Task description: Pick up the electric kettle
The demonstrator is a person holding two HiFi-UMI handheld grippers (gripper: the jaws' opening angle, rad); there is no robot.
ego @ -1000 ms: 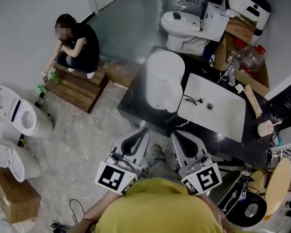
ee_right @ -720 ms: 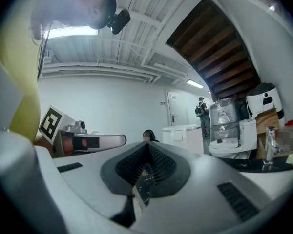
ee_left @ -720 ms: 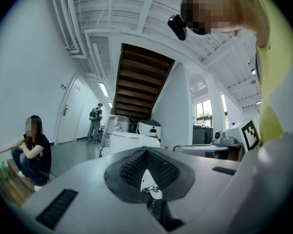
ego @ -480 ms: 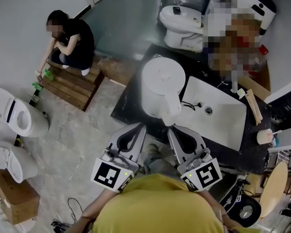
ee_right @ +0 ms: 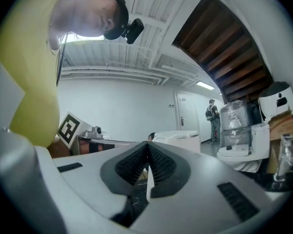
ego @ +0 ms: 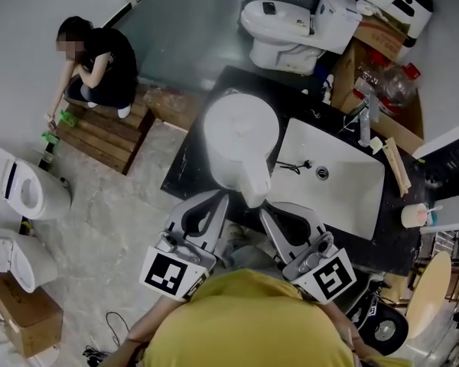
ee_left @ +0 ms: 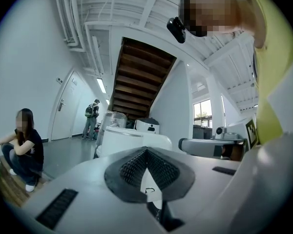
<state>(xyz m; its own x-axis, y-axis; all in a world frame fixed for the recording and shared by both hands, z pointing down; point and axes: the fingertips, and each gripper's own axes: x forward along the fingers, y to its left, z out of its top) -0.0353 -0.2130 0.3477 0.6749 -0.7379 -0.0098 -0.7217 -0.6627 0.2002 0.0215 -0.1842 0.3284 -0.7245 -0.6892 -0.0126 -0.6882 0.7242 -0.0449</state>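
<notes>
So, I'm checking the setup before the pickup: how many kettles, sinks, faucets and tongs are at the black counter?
Electric kettle: 1
Sink: 1
Faucet: 1
Tongs: 2, left tongs and right tongs
Total: 5

The electric kettle is showing plain white against the black counter, whose right half is carrying a white sink. The left gripper and right gripper are both wearing pale grey shells, black ribbed pads and black-and-white square markers. The person's shirt is showing yellow.
</notes>
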